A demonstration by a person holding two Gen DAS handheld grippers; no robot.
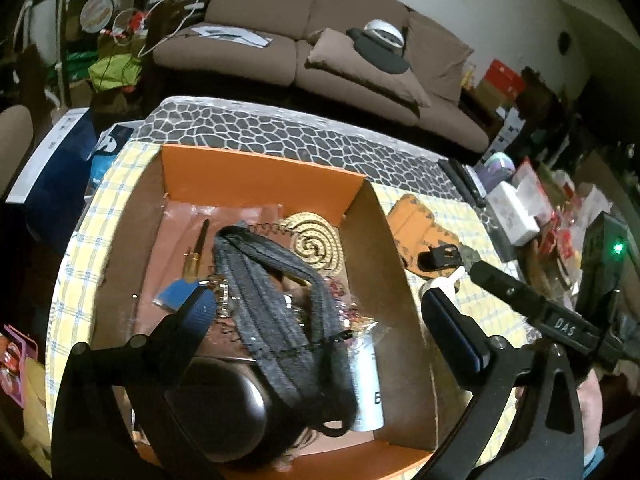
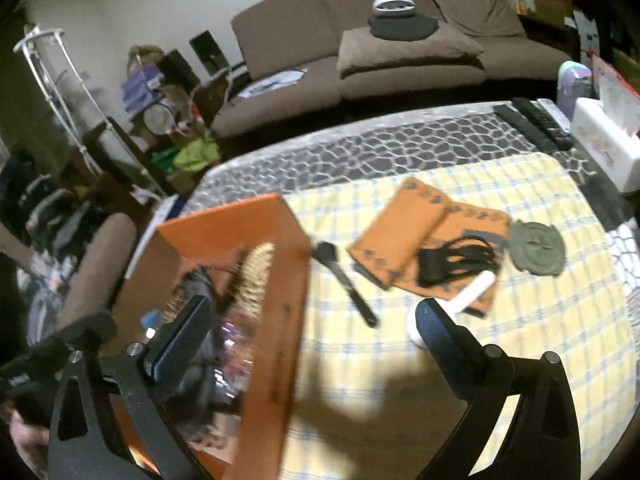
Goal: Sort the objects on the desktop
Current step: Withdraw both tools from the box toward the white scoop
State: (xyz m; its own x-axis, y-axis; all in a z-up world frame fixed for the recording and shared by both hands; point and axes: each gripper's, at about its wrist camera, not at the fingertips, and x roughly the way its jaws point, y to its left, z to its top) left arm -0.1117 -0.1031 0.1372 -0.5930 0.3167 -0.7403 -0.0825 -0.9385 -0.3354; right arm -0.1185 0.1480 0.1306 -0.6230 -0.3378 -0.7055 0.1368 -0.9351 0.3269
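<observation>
Across the yellow checked tablecloth [image 2: 520, 320], an orange box [image 1: 260, 168] fills the left-wrist frame's centre.

Its cardboard walls are open-topped, holding a grey knitted band [image 1: 280, 300] running from upper left to lower right, a tan spiral coaster [image 1: 316, 244], a white can [image 1: 366, 384] and a dark rounded case [image 1: 224, 400]. Right of the box lie folded orange cloths [image 2: 404, 232], a black strap bundle [image 2: 456, 260], a grey round pad [image 2: 538, 248] and a black brush [image 2: 344, 280] angled toward lower right. Left gripper [image 1: 320, 308] hovers over the box, fingers spread wide, holding nothing. Right gripper [image 2: 312, 320] straddles the box's right wall, likewise spread and empty.
</observation>
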